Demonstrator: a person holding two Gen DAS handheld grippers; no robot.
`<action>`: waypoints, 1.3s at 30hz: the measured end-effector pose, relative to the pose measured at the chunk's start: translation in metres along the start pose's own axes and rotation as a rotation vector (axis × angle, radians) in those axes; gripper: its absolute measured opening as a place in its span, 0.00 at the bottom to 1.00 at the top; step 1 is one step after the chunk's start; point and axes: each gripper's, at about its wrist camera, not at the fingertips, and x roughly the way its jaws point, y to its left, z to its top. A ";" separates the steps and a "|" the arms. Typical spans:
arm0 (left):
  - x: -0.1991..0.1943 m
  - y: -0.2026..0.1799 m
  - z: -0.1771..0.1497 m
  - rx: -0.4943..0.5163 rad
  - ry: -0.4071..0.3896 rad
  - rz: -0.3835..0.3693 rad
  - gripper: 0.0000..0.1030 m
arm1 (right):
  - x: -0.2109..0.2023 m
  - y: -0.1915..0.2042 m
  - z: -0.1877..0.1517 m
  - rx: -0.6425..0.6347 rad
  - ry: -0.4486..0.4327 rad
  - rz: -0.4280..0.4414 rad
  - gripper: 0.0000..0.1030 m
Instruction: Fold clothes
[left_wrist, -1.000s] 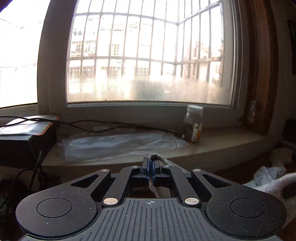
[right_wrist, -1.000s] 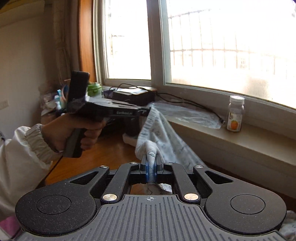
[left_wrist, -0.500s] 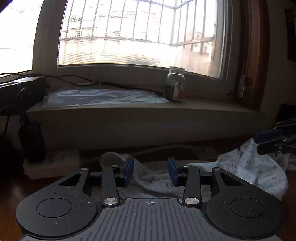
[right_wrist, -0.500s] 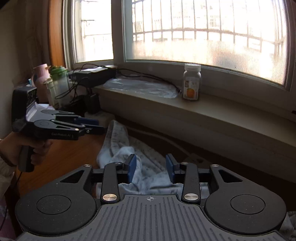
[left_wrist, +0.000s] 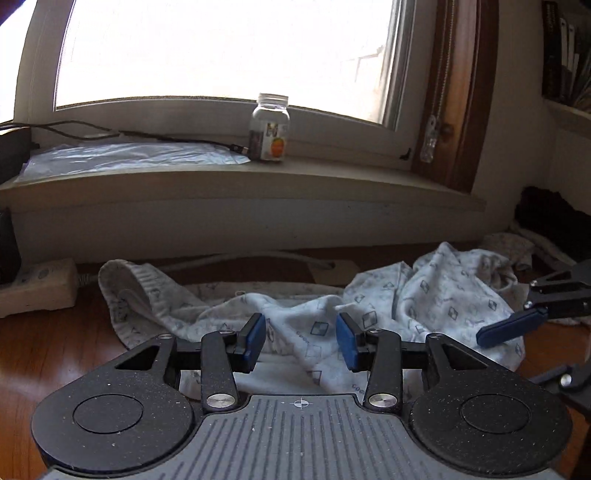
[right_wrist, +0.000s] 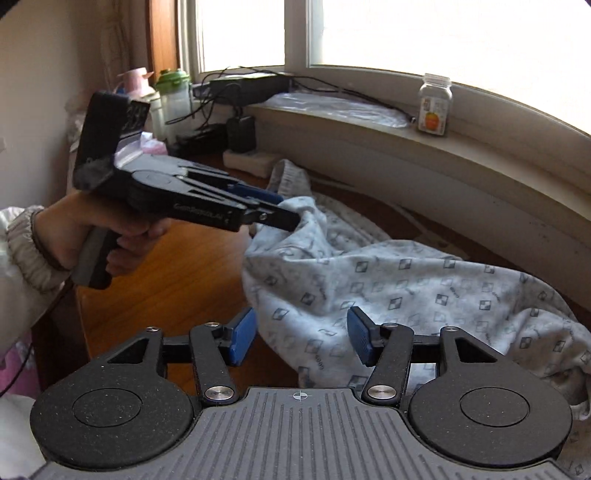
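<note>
One garment (right_wrist: 388, 280): pale cloth with a small diamond print, lying rumpled on the wooden counter (right_wrist: 177, 269) below the window sill (left_wrist: 258, 177). It runs in a loose band from a ribbed cuff (left_wrist: 122, 280) at my left to a bunched heap at my right. No flat panel, no straight crease, no stacked layer shows, so I judge the folding far from done; whether this is a spread-out stage or a re-laying between folds I cannot tell.

Two tools, mine. Left gripper (left_wrist: 301, 341): fingers spread apart, nothing between them, low over the middle of the cloth. Right gripper (right_wrist: 301, 338): fingers likewise spread and holding nothing, over the near edge of the cloth. In the right view my left tool's tips sit against a raised hump of fabric; contact looks likely, but no pinch.

Edges: the near hem sags toward me and a wrinkled ridge crosses the middle. The far side lies close under the sill wall.

Room: bare wood opens to my left, enough by my judgement to draw the cloth flat. Crowding the far left are a power strip (left_wrist: 37, 284), a black box with cables (right_wrist: 251, 86) and bottles (right_wrist: 173, 99). One jar (left_wrist: 269, 127) stands on the sill, well apart from the garment.
</note>
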 end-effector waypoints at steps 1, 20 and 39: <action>0.001 0.000 0.000 -0.004 0.000 -0.002 0.45 | 0.004 0.004 -0.002 -0.017 0.013 0.001 0.54; -0.018 -0.043 -0.001 -0.016 -0.042 -0.146 0.47 | -0.001 -0.095 0.034 0.238 -0.151 -0.185 0.05; 0.024 -0.094 -0.005 0.086 0.002 -0.232 0.09 | -0.040 -0.105 0.003 0.259 -0.198 -0.243 0.30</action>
